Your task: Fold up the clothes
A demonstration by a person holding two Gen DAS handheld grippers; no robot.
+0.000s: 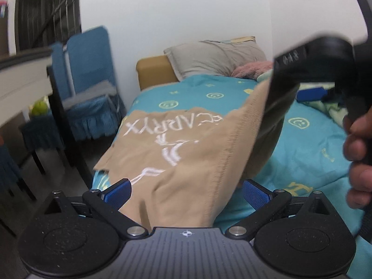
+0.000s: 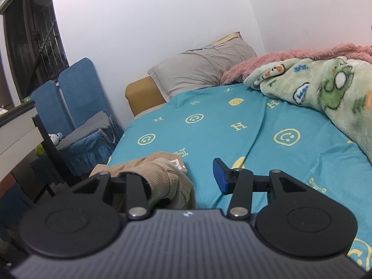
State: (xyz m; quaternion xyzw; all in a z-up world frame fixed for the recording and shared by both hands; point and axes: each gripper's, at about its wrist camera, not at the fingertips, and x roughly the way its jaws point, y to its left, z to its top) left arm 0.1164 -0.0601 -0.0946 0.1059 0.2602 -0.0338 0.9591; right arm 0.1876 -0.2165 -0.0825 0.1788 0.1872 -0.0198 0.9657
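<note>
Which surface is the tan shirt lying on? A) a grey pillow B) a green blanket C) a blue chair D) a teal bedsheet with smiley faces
D: the tan shirt is spread over the teal bedsheet, with the yellow smiley prints showing around it.

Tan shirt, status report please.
Left gripper open, tan shirt between its fingers. Right gripper open over shirt edge. Shirt partly lifted off the bed. Nothing blocking.

Black left gripper, blue ribbed pads, silver screws, grey ridged body.
</note>
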